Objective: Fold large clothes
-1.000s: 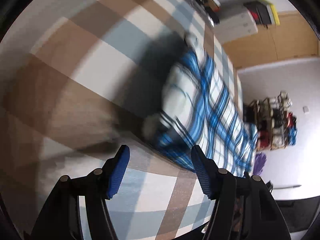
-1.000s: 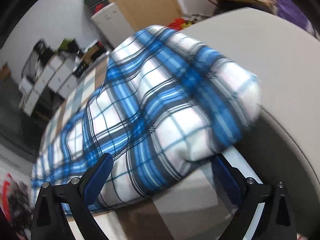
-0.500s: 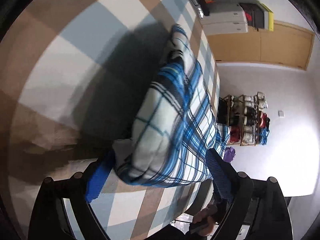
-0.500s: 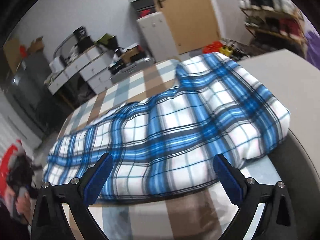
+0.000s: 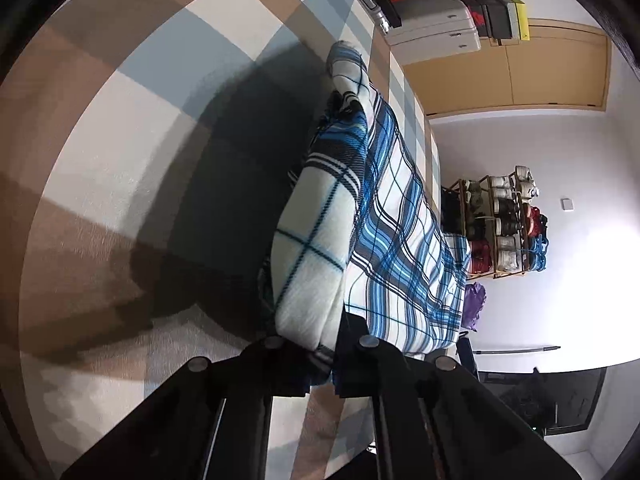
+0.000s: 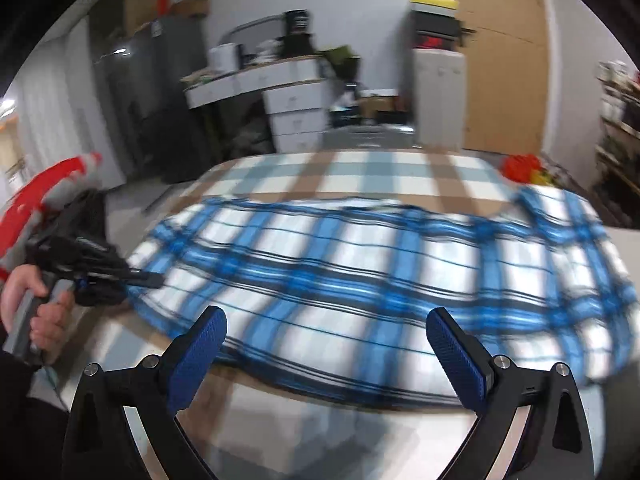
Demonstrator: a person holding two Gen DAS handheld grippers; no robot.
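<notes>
blue-white plaid garment (image 6: pixel 380 288) | folded long | flat on checkered cloth | near end raised

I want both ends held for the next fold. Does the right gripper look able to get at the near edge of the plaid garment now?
Probably yes: the right gripper is open, and the plaid garment has its near edge just ahead of it with nothing between. The left gripper grips the far end.

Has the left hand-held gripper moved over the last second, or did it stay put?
Yes. The left hand-held gripper advanced across the checked tablecloth to the blue plaid garment and shut on its near end, where earlier it stood open, short of it.
</notes>
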